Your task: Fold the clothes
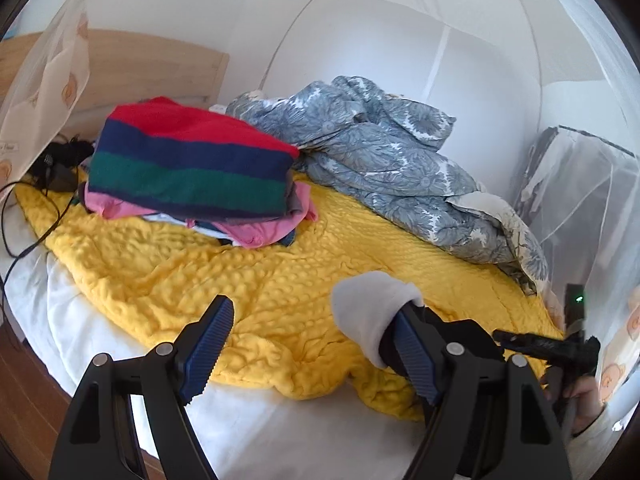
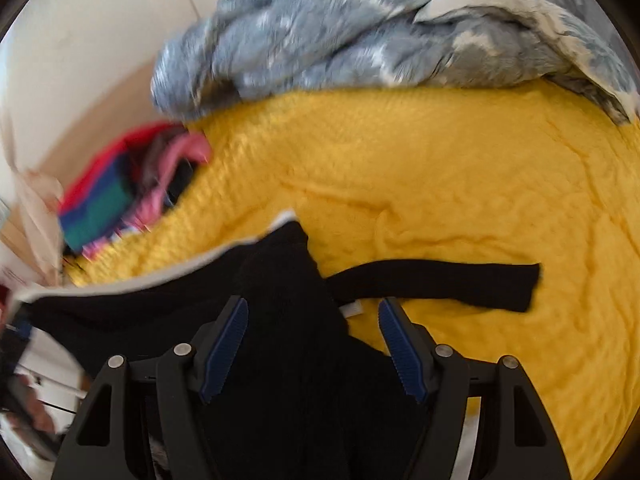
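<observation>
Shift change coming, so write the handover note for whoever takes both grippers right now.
Left gripper: open, over the yellow blanket; a white cloth drapes its right finger.
Right gripper: open, black garment lying loose between its fingers, one strip stretched across the blanket.
Done: a folded pile, striped piece on top, at the far left.
Left: fold the black garment and stack it.

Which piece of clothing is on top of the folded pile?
The striped sweater, with red, navy and green bands, sits on top. The pink clothes and the others peek out from underneath it.
</observation>
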Demonstrator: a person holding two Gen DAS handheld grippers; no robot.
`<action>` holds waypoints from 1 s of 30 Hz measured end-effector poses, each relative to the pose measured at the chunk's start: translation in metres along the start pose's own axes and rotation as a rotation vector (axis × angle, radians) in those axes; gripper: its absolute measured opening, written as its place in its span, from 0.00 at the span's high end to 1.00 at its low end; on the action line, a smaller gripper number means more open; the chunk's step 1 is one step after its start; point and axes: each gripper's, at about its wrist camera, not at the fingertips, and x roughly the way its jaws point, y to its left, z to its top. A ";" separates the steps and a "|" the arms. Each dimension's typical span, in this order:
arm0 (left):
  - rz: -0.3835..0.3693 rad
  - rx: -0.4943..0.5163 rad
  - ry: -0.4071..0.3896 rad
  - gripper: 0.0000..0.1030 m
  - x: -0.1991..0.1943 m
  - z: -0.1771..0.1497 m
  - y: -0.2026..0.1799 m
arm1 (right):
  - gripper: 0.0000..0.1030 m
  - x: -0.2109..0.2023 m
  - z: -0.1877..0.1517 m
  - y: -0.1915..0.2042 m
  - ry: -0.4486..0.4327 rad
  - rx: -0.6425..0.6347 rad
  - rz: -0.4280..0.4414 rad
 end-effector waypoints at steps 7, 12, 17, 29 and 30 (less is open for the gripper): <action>0.027 0.004 -0.017 0.21 -0.003 0.000 -0.001 | 0.86 0.007 -0.009 0.014 -0.013 -0.071 0.075; 0.032 -0.021 -0.039 0.21 -0.006 0.000 0.000 | 0.87 -0.027 -0.040 0.051 0.076 -0.289 0.216; 0.038 -0.058 -0.071 0.20 -0.016 -0.002 0.007 | 0.87 -0.030 -0.104 0.072 0.236 -0.388 0.287; -0.249 0.167 0.098 0.18 0.002 0.016 -0.035 | 0.44 -0.051 -0.107 0.003 0.179 -0.086 0.309; -0.316 0.236 0.159 0.17 0.017 0.017 -0.050 | 0.44 -0.053 -0.102 -0.002 0.157 -0.054 0.317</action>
